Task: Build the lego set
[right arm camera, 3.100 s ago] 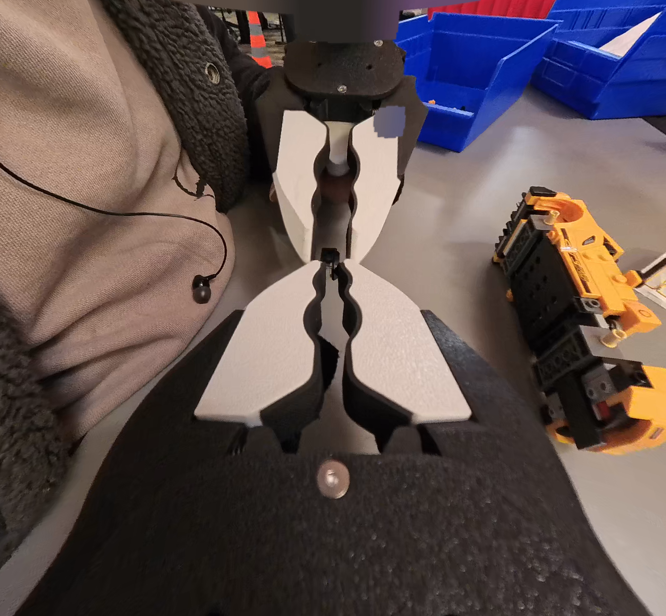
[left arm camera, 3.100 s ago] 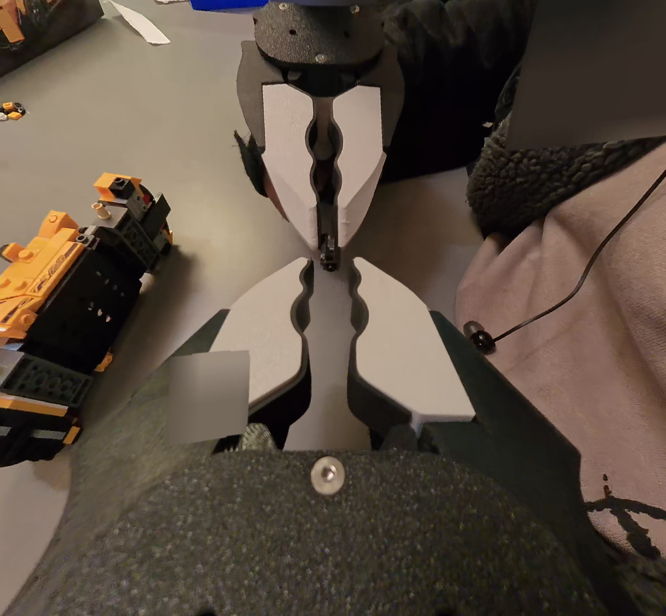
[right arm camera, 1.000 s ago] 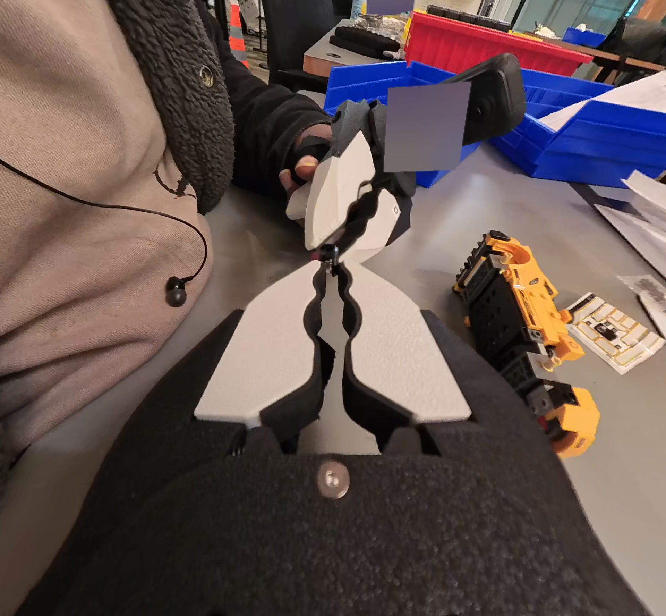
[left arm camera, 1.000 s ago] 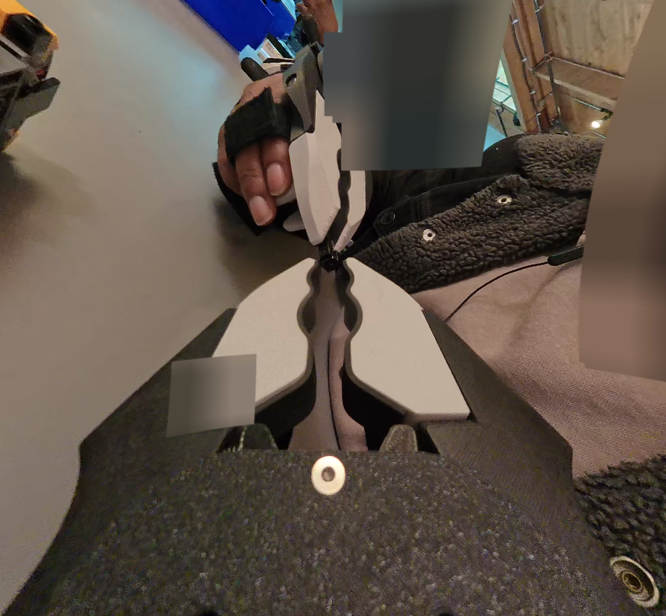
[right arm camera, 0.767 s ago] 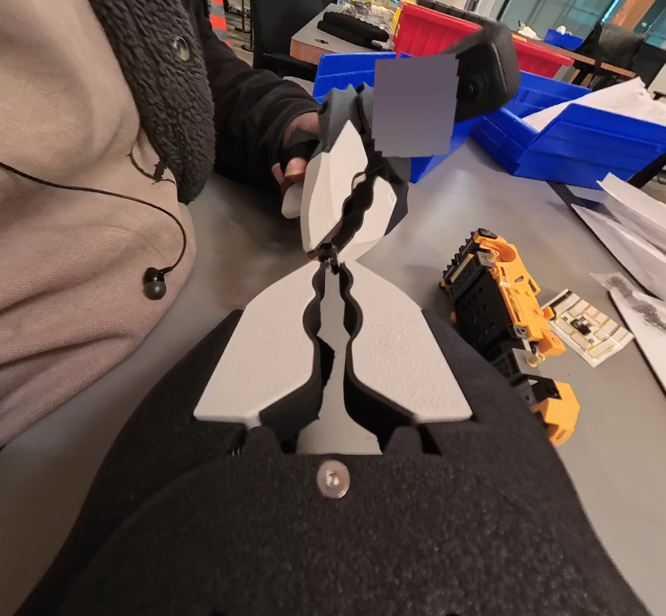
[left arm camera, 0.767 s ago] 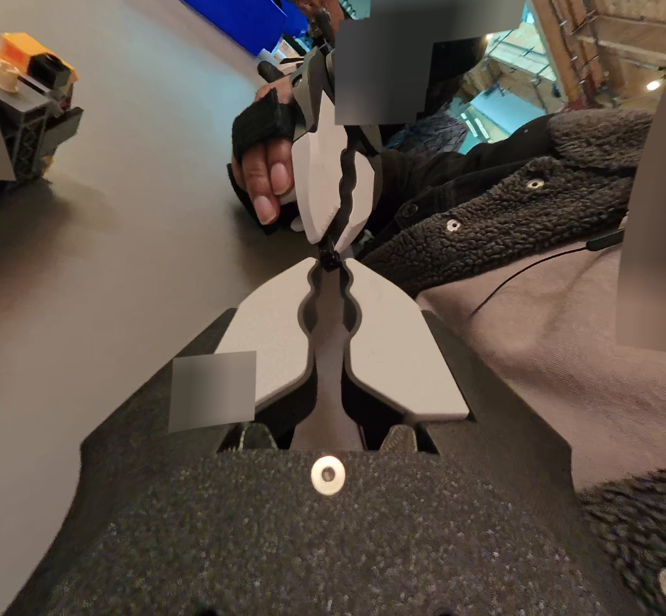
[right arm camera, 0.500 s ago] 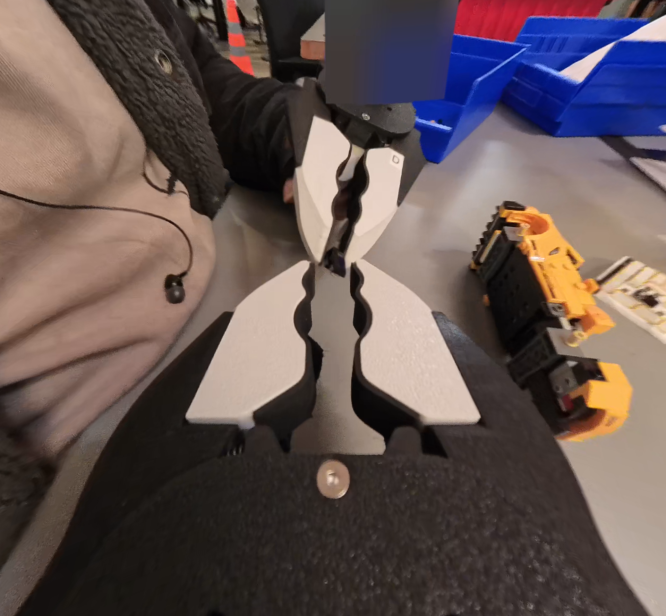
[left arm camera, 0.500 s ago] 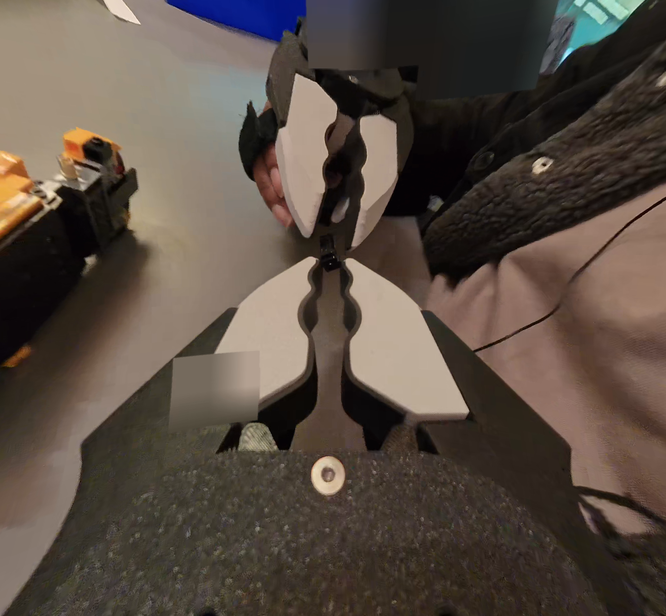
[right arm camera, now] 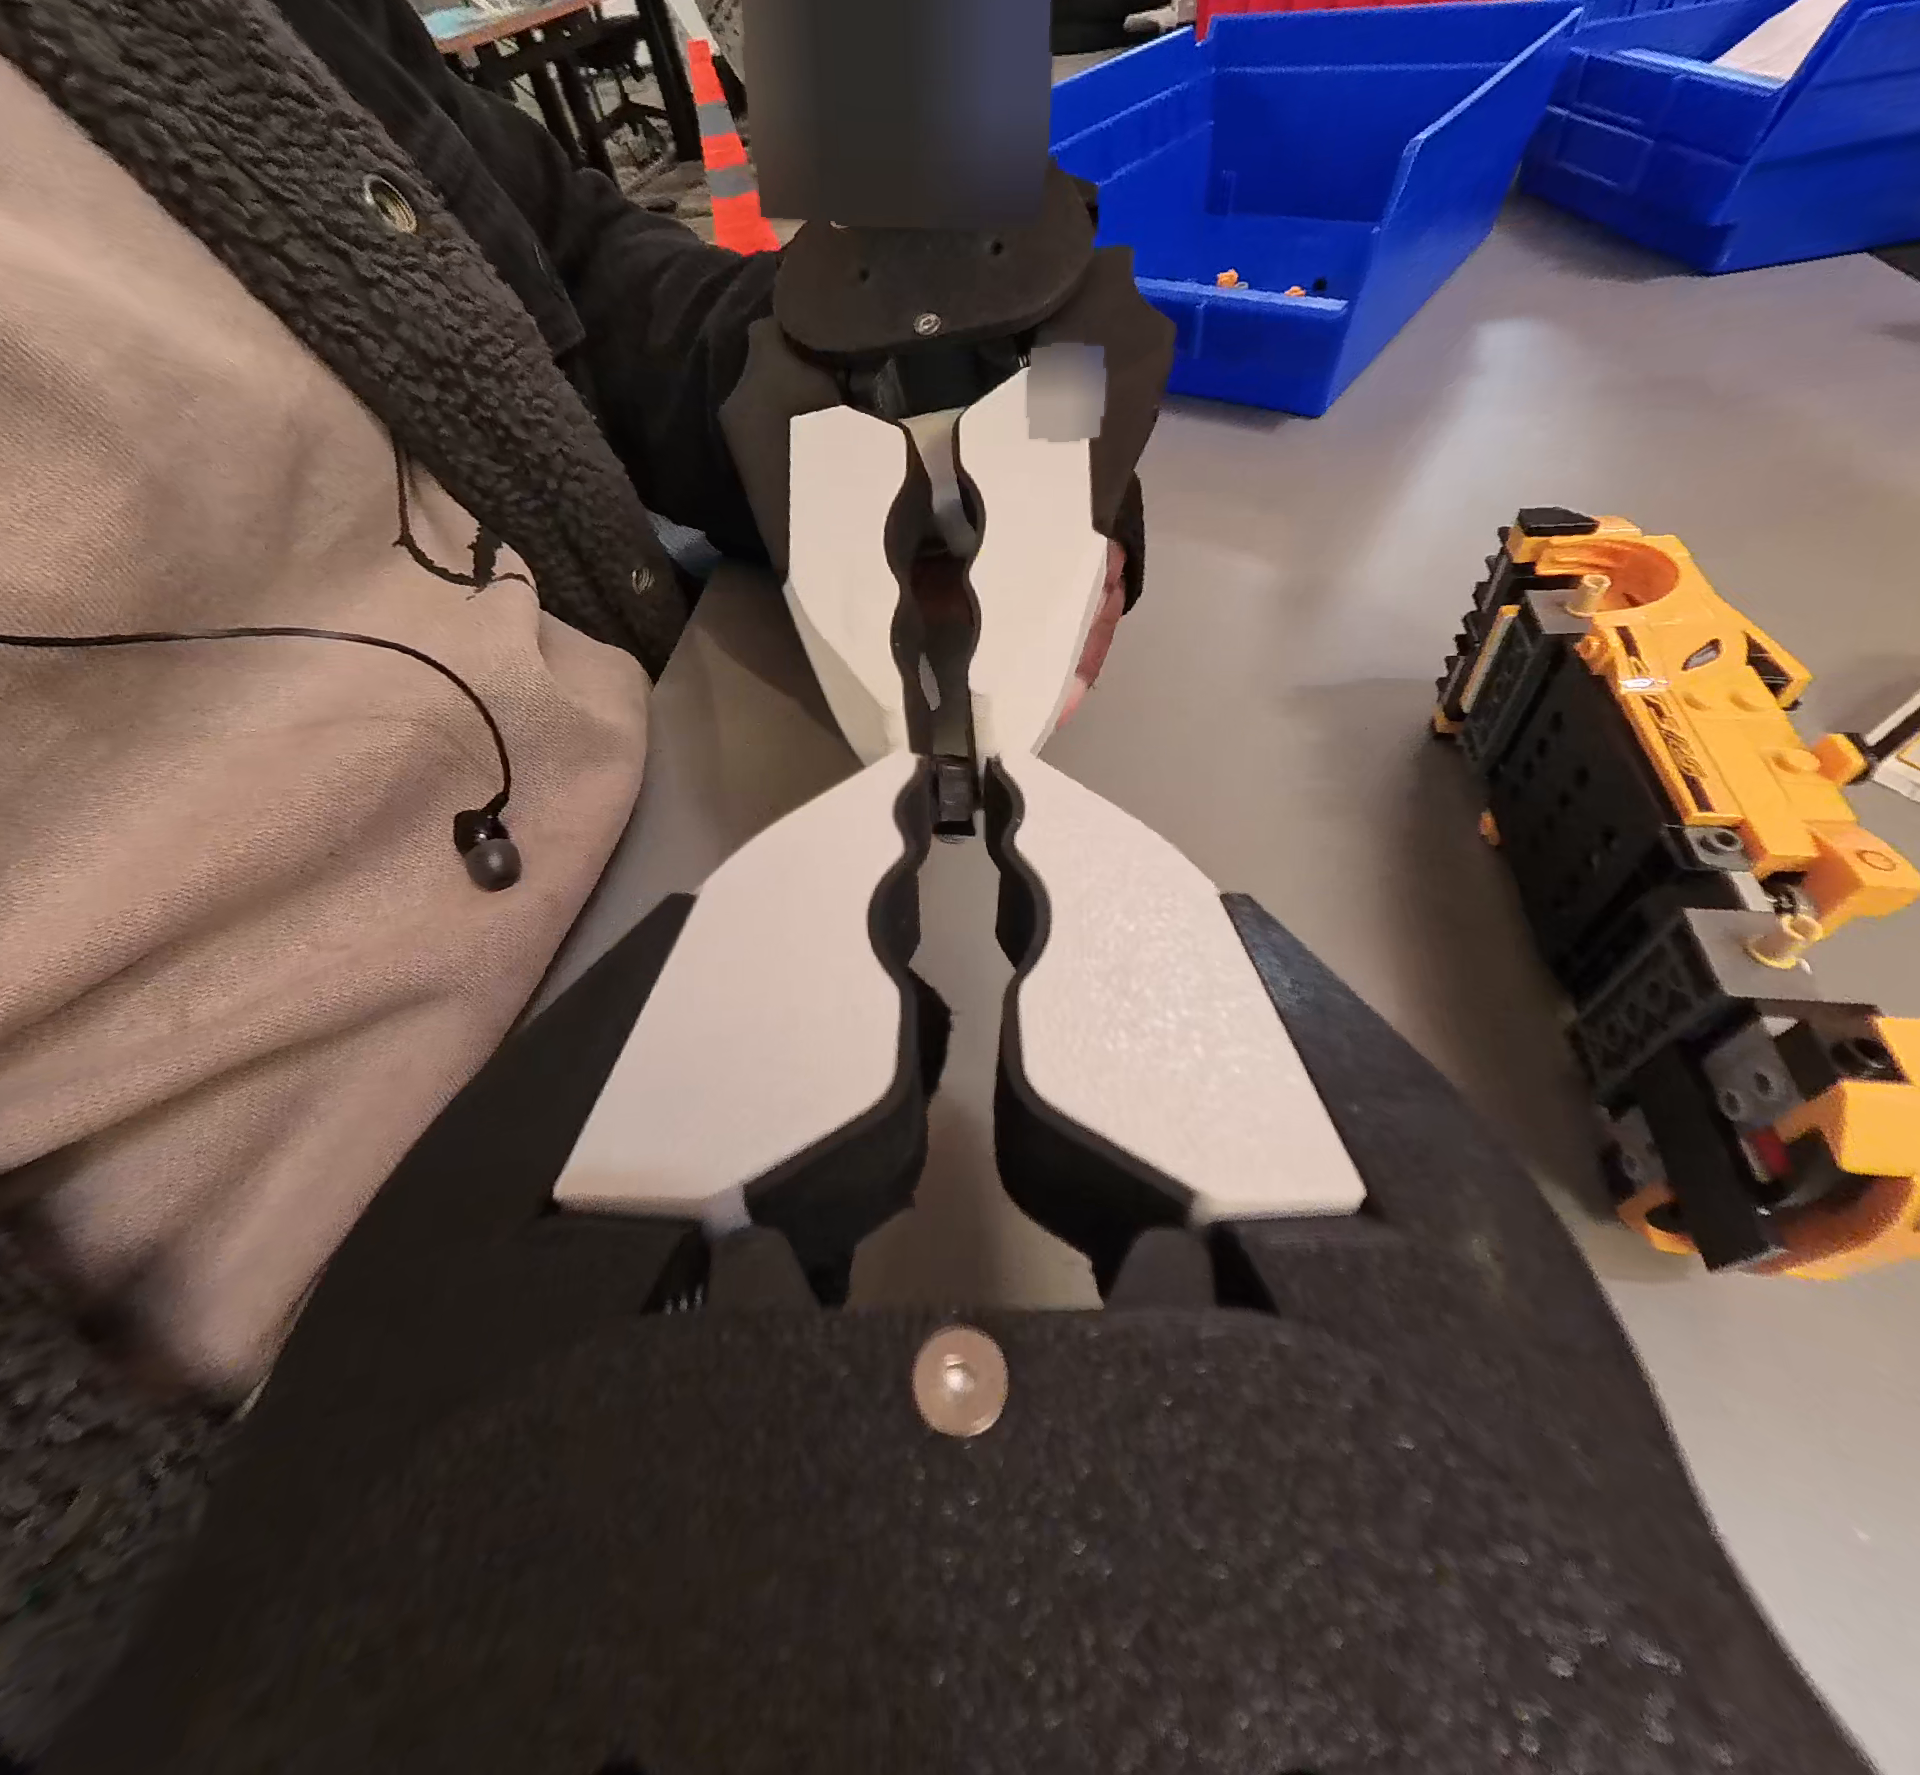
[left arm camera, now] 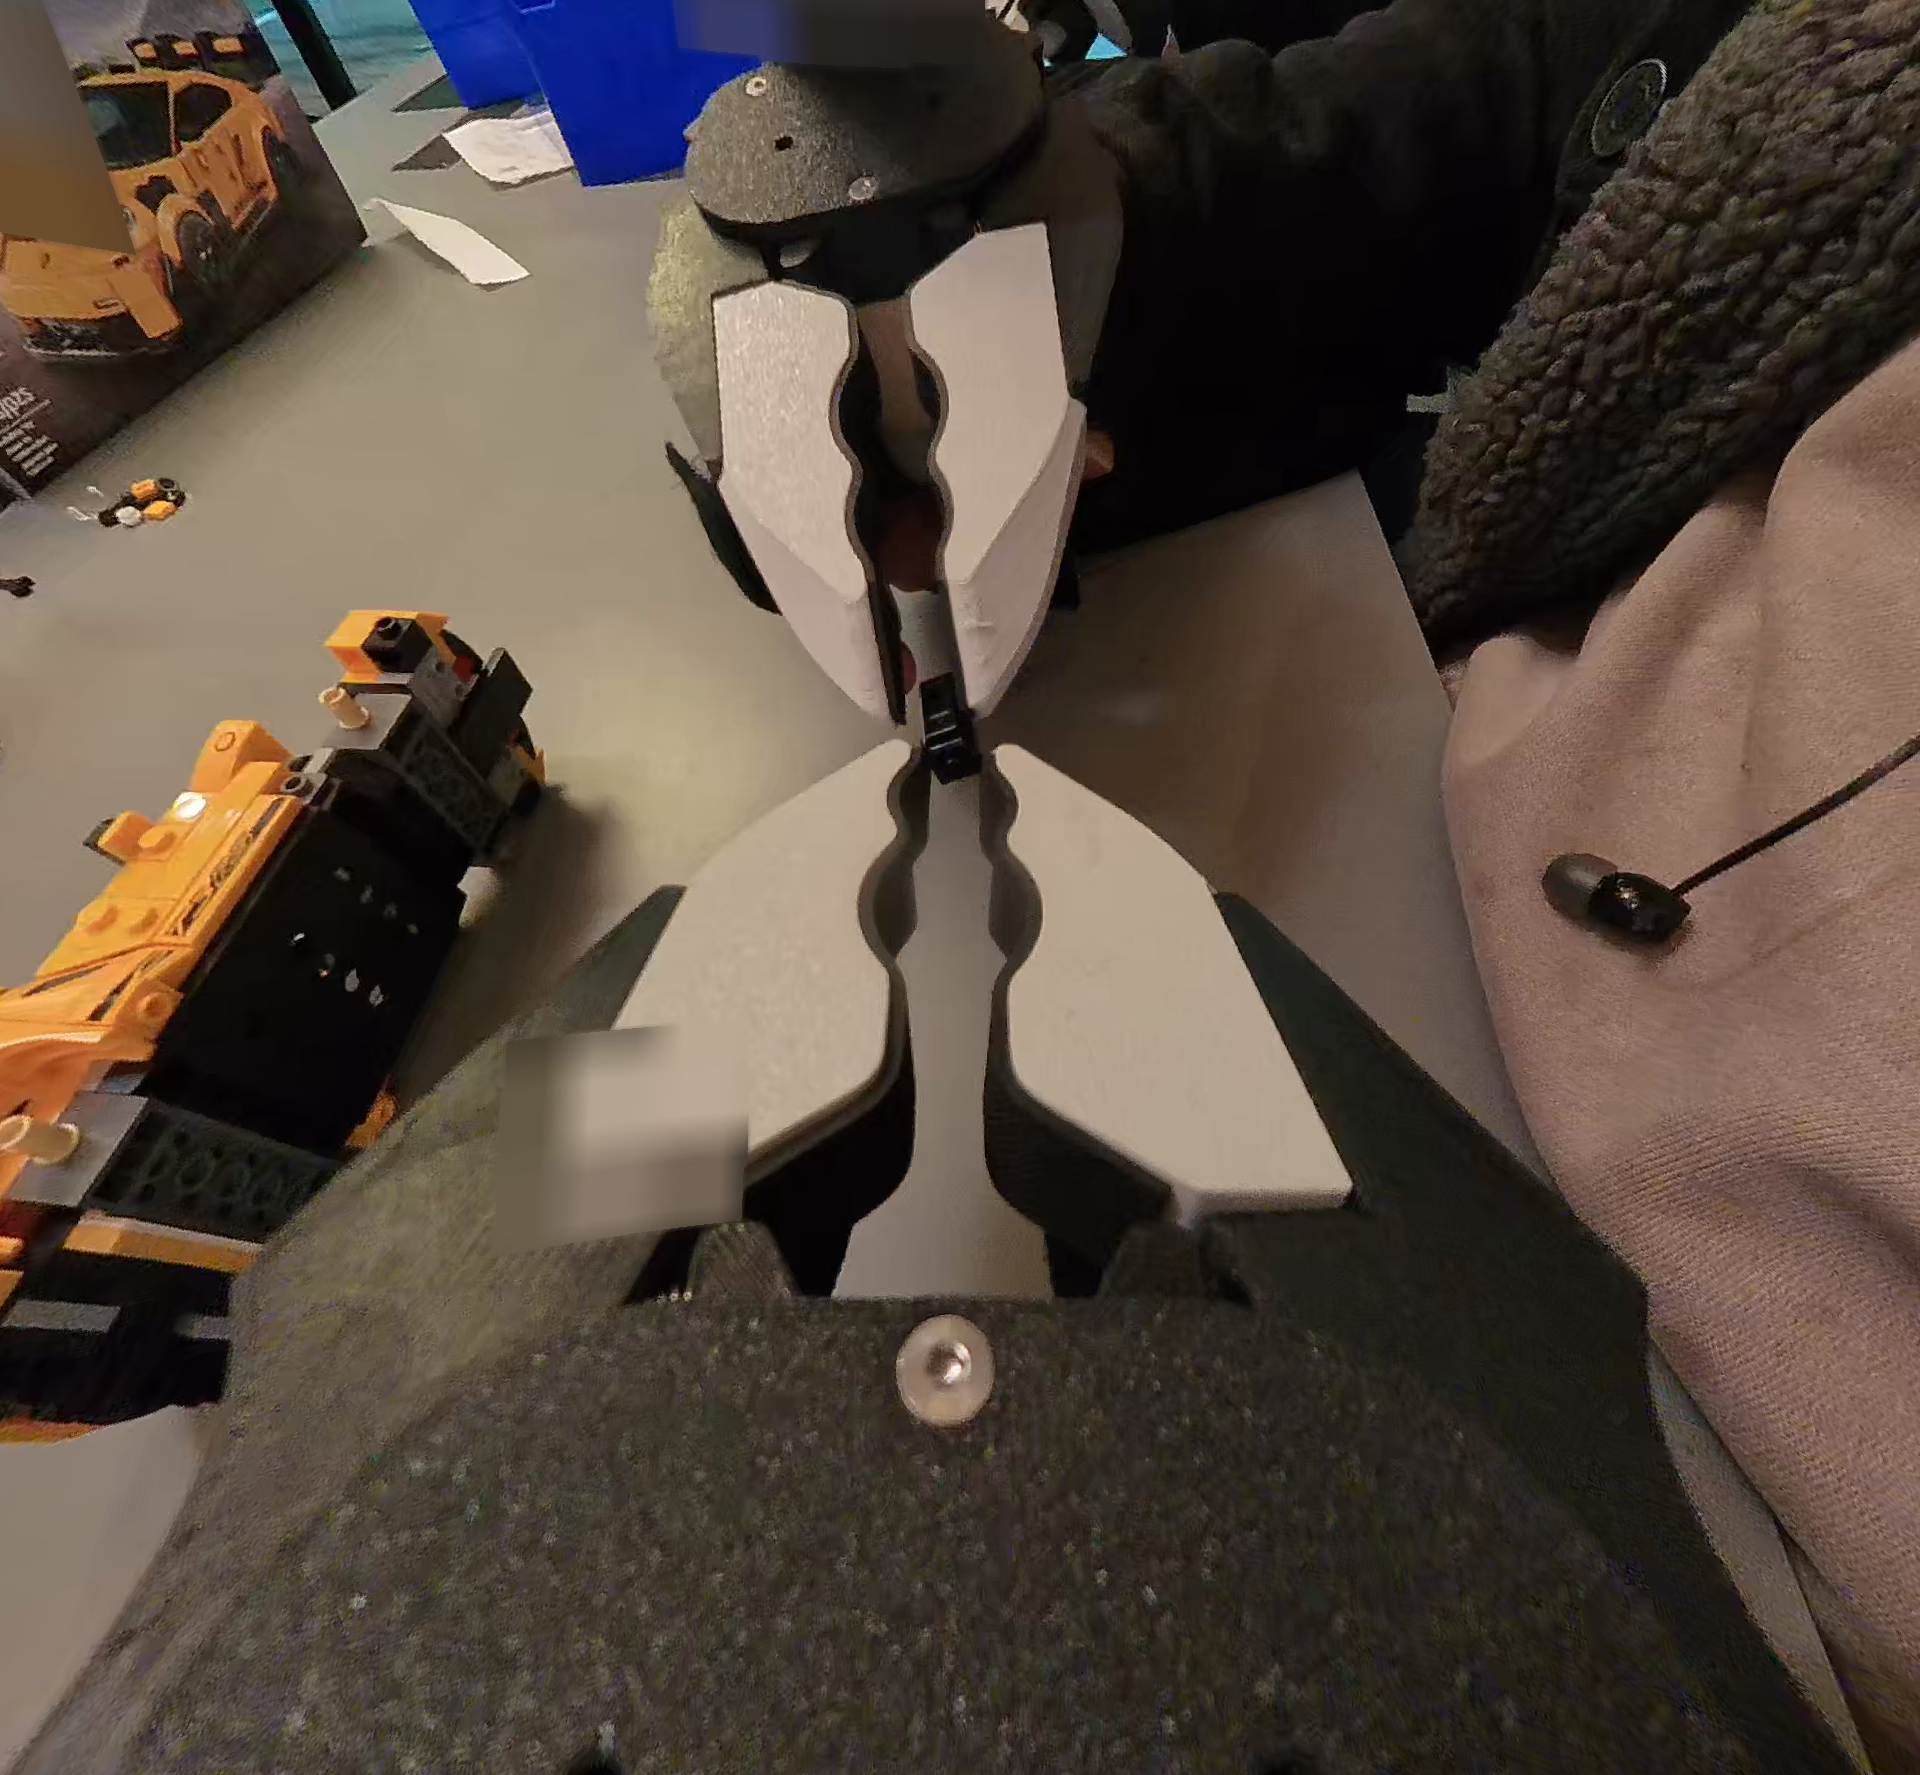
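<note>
Left gripper: pinching a small black piece at the very tips, jaws nearly closed, only the piece's width between them.
Right gripper: also nearly closed on the same small black piece, tip to tip with the left; whether one piece or two being mated, not resolvable.
Location of piece: held in the air above the table, near the edge closest to the person, between the two sets of tips.
Car body: orange and black partial build lying on the table, well apart from both grippers, toward the right-hand side in the right wrist view; untouched now.
Other items: blue bins along the far edge; set box at the far left corner in the left wrist view; loose small parts just beside the box.
Step in hand (judgement): handing over or regripping the piece between grippers.
Doing it well: keeping both tips aligned on one axis; loosening one side only after the other is gripping squarely; avoiding twist, since so small a piece could flick out.
Change since 0.5 s ago: right gripper closing from a wider gap onto the piece; both views swinging more level with the table, box now entering view.
</note>
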A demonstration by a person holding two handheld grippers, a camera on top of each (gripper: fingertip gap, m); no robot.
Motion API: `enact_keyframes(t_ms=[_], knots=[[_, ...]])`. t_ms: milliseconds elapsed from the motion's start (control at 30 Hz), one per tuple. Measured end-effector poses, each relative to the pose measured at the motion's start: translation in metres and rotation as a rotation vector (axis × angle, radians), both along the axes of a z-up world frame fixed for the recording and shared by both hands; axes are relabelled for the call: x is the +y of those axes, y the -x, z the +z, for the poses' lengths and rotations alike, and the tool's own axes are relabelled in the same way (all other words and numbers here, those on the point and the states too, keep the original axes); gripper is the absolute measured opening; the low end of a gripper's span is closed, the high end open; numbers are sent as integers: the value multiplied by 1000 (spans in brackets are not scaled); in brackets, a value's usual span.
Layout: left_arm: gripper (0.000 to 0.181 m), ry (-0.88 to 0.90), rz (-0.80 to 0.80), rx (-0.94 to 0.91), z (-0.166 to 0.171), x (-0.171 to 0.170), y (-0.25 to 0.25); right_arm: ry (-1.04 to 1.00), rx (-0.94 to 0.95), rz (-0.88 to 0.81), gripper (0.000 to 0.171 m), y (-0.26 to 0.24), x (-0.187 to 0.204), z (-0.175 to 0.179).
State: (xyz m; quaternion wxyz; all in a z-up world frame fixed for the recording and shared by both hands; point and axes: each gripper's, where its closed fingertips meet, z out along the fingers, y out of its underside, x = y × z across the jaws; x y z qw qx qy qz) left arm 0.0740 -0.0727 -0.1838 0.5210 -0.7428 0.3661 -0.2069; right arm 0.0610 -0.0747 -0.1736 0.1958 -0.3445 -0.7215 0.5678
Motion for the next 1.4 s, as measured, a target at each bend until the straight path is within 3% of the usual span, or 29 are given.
enact_keyframes(t_ms=[1400], knots=[[9, -102, 33, 82, 2, 6, 4, 14, 1, 0, 9, 1, 3, -4]])
